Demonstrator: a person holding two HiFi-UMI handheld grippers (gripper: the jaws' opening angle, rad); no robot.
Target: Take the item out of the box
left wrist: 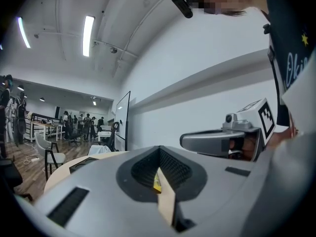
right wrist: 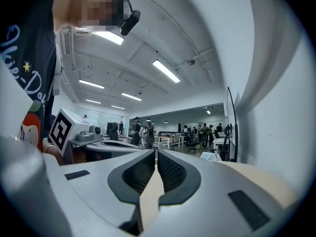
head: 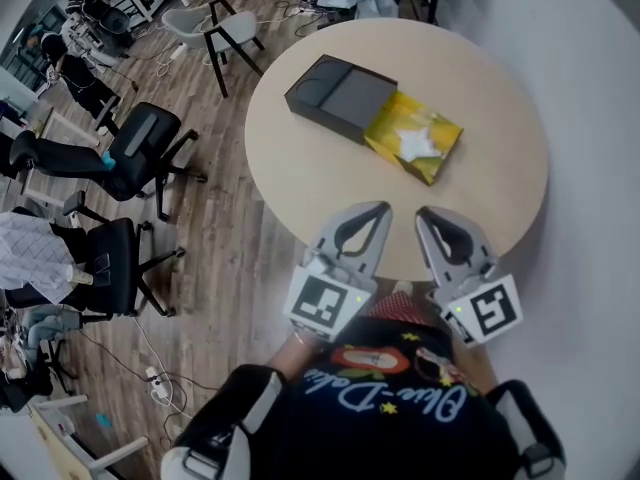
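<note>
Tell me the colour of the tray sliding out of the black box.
Yellow: the slid-out cardboard tray shows best in the head view.

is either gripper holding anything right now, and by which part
Nothing is held: the left gripper and right gripper both have jaws together and empty, hovering short of the box.

The person wears a dark shirt [head: 400,413] with pale cursive lettering, small yellow stars and a red-orange patch, and dark sleeves [head: 225,423] with pale bands. The left gripper [head: 378,210] and right gripper [head: 424,214] are light grey; their tapered fingers [right wrist: 212,177] ring black ribbed teardrop hollows. Each carries a white cube [head: 325,303] printed with black square markers.
</note>
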